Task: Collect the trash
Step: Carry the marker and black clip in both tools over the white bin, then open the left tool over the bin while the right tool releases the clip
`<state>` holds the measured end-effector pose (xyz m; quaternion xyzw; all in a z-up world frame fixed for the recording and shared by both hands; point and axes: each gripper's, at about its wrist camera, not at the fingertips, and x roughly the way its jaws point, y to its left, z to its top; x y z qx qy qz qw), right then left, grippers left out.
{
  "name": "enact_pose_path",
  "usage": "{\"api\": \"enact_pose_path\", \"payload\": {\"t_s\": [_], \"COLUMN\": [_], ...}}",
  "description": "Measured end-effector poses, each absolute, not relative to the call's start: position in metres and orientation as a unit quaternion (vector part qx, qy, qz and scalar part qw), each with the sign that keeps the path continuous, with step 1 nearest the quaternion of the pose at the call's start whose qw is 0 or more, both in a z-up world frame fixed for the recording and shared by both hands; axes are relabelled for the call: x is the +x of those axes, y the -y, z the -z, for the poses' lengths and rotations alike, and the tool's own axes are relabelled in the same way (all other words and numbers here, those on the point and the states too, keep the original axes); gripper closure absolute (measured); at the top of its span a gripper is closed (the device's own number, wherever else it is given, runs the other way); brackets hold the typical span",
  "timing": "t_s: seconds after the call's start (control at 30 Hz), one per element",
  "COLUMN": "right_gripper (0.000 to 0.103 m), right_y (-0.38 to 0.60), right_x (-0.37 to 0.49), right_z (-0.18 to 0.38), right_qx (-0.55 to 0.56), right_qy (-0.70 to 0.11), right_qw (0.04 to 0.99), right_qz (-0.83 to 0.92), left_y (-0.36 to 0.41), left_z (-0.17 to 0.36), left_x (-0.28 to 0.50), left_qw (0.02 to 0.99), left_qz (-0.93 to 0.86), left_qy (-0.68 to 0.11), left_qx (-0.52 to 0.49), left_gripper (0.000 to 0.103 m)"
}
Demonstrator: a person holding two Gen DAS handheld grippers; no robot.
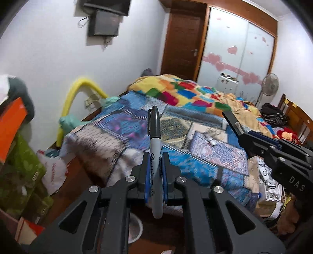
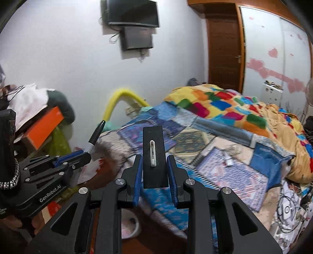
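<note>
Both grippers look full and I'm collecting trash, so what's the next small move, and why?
Probably carry both loads toward a bin; none shows here. The left gripper is shut on the Sharpie marker and the right gripper on the flat black piece, above the bed.

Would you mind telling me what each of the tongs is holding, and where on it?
Left tongs grip a Sharpie marker around its labelled barrel, cap pointing away. Right tongs clamp a flat black rectangular piece by its lower side edges.

I am looking into a bedroom in a home. A big bed (image 1: 137, 125) has colorful blankets (image 1: 185, 93). A wooden door (image 1: 183, 39), closet doors with pink hearts (image 1: 234, 48), a fan (image 1: 271, 84), and maybe a TV (image 2: 133, 11) are here.
</note>
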<state>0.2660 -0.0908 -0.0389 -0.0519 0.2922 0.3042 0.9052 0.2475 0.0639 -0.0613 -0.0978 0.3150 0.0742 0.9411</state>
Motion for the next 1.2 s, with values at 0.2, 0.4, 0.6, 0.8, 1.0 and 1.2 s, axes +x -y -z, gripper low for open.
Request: {"api": "enact_pose_path", "payload": {"t_s": [0.2,0.4,0.6,0.8,1.0,1.2], "right_gripper": [0.080,0.080,0.080,0.080,0.080,0.080], "right_y": [0.049,0.015,-0.011,-0.034,-0.059,-0.077], "right_x": [0.247,0.243,0.245,0.253,0.260,0.268], "right_z": [0.064,0.105,0.153,0.200,0.246,0.277], "right_qx": [-0.069,-0.094,-0.124,-0.141,-0.175,-0.197], "right_qy": [-0.319,-0.370,-0.426,-0.489,-0.543,-0.579], "right_qw": [0.881,0.847,0.813,0.770,0.727,0.694], "right_qz": [-0.344,-0.370,-0.377,-0.385,-0.383,-0.380], "left_y": [-0.103,-0.130,-0.144,-0.150,-0.160,-0.172], "left_z": [0.090,0.136,0.199,0.261,0.310,0.333], "left_x": [0.212,0.197,0.195,0.202,0.206,0.215], "left_qw": [0.927,0.903,0.868,0.826,0.787,0.763], "left_qz": [-0.105,-0.119,-0.130,-0.132,-0.127,-0.127], "left_qy": [-0.342,-0.390,-0.447,-0.508,-0.557,-0.580], "left_qx": [-0.110,-0.135,-0.176,-0.203,-0.234,-0.255], "left_gripper": [0.093,0.093,0.093,0.093,0.093,0.093]}}
